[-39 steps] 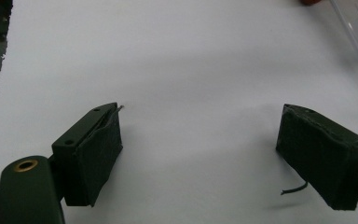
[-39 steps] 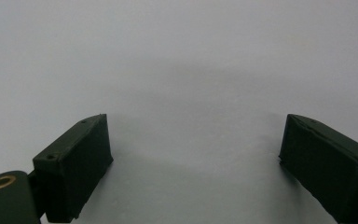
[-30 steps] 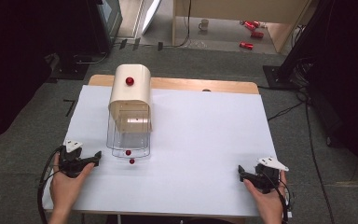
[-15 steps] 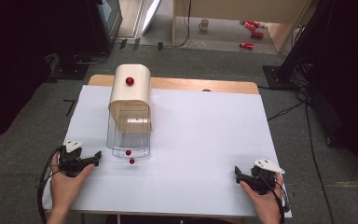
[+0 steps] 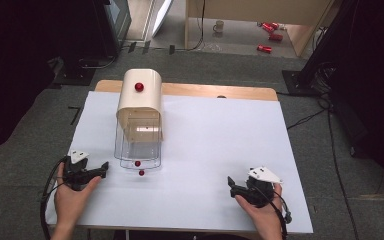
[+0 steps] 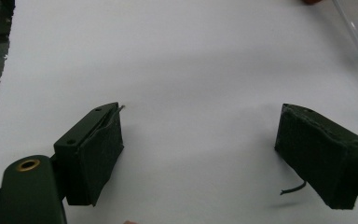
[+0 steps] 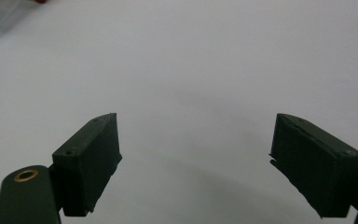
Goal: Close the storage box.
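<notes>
From the high view, the cream-coloured round-topped box with a red knob on top (image 5: 139,102) stands toward the far left of the white table sheet (image 5: 220,145), and a clear plastic drawer or tray with a red knob on its front (image 5: 139,149) sticks out of it toward the person. A small loose red ball (image 5: 141,173) lies on the sheet just in front of that clear drawer. The left gripper (image 5: 99,170) rests low beside the drawer's near left corner, close to the ball but apart from it. The right gripper (image 5: 231,185) is well apart from the box, over bare sheet near the front right, its jaws having just been closing with nothing between them. The main risk, as I judge it, is the ball: a careless brush from the left jaws could send it rolling off the sheet (it is round and sits free). A push on the clear drawer from one side only might also skew it or shove the light box backwards.

In the left gripper view, the two black jaws stand wide apart over bare white sheet, empty; the clear drawer's edge (image 6: 356,28) shows at the upper right.

In the right gripper view, the jaws also stand apart, nothing between the pads, with white sheet beyond.

No brand, label or legible writing can be made out on the box, drawer or grippers.
</notes>
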The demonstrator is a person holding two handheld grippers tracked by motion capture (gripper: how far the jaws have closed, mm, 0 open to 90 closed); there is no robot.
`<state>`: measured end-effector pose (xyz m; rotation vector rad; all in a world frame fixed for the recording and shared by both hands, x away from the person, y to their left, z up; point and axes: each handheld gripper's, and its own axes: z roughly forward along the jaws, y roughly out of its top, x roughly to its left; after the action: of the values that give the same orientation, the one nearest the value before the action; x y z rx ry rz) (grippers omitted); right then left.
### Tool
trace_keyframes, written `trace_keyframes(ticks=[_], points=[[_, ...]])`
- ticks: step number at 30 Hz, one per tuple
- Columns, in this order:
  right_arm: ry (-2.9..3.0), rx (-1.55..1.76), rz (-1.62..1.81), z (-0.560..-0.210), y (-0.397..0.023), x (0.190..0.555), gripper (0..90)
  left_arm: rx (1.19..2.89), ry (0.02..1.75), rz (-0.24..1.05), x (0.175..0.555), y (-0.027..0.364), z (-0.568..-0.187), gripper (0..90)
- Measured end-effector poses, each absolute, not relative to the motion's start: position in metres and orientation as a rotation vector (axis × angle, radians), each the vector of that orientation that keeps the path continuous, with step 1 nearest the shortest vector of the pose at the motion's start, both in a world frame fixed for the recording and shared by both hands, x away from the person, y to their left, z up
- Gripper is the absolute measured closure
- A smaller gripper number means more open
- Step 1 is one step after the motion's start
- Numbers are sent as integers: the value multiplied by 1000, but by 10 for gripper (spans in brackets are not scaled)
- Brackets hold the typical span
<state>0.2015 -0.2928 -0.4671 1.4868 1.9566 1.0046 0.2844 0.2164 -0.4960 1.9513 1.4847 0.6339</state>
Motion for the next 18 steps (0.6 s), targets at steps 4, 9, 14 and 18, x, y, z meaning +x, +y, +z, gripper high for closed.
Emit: trace_keyframes(ticks=[4,9,14,18], points=[[2003,1436,1026,-464,-270,207,158,1951,1484,635,284,216,-496,148],[2045,1399,1052,-461,-246,213,158,1952,1484,634,284,216,-496,149],[2068,1365,1074,-458,-225,219,158,1951,1485,633,284,216,-496,148],[2080,1340,1084,-454,-211,223,160,1948,1486,634,284,216,-496,149]])
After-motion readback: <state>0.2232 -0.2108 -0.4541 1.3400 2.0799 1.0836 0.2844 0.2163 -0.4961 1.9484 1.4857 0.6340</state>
